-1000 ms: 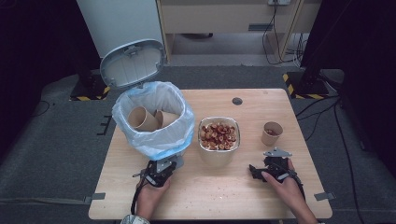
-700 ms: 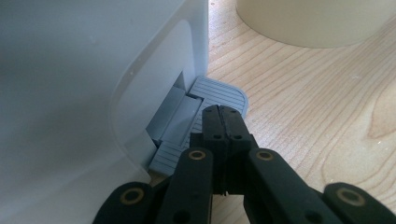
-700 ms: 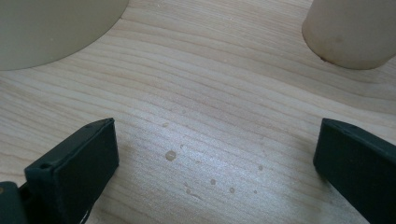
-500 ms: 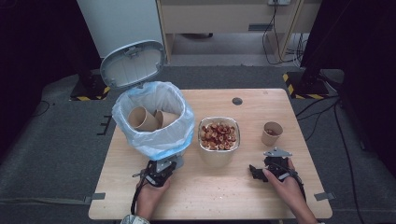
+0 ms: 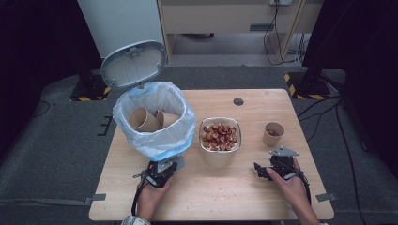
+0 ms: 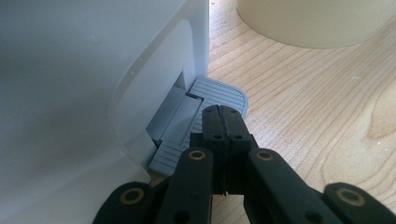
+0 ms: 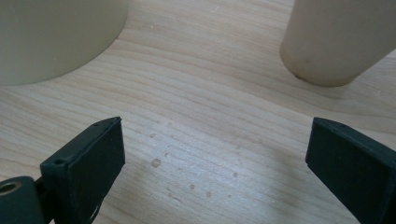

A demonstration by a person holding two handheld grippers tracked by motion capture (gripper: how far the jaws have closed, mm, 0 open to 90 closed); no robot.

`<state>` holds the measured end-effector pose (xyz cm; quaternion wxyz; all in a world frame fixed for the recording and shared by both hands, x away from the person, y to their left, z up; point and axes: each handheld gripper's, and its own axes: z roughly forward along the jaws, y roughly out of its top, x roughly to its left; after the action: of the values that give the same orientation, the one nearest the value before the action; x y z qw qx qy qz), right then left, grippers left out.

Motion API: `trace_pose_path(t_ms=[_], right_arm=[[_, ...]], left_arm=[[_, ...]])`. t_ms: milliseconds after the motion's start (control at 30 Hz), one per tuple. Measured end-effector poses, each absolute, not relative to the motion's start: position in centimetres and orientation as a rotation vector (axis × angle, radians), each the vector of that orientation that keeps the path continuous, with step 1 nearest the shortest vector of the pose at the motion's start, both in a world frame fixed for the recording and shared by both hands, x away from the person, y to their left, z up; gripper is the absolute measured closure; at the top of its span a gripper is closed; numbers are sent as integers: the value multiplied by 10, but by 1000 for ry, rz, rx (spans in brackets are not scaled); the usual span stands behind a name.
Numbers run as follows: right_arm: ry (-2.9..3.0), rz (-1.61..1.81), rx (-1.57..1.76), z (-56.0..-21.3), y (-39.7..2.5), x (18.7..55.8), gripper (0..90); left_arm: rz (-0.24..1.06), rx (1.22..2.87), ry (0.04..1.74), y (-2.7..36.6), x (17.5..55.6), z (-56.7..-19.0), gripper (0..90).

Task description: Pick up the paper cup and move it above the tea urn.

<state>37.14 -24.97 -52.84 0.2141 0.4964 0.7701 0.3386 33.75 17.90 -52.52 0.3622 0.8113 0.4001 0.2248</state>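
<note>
Your left gripper has black jaws with brass-ringed pivots; your right gripper carries a grey three-cornered plate.

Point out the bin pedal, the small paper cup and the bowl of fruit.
bin pedal (image 6: 219, 92): left gripper view, on its ribbed grey top.
small paper cup (image 5: 272, 135): high view, on its outer side wall.
bowl of fruit (image 5: 218, 157): high view, on its near outer wall.
</note>
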Motion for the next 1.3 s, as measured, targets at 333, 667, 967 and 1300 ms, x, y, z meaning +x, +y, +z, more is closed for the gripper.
trace_pose_path(t_ms=[333,667,967,1300], right_arm=[[2068,907,1389,-512,-263,370,79],[2060,903,1444,-485,-287,390,82],[2036,962,1440,-493,-293,416,126],[1978,973,1454,-510,-286,445,128]], left_arm=[[582,2094,1028,179,337,-525,895],[582,2099,1026,178,338,-525,895],[580,2095,1025,179,338,-525,895],[576,2093,1027,179,338,-525,895]])
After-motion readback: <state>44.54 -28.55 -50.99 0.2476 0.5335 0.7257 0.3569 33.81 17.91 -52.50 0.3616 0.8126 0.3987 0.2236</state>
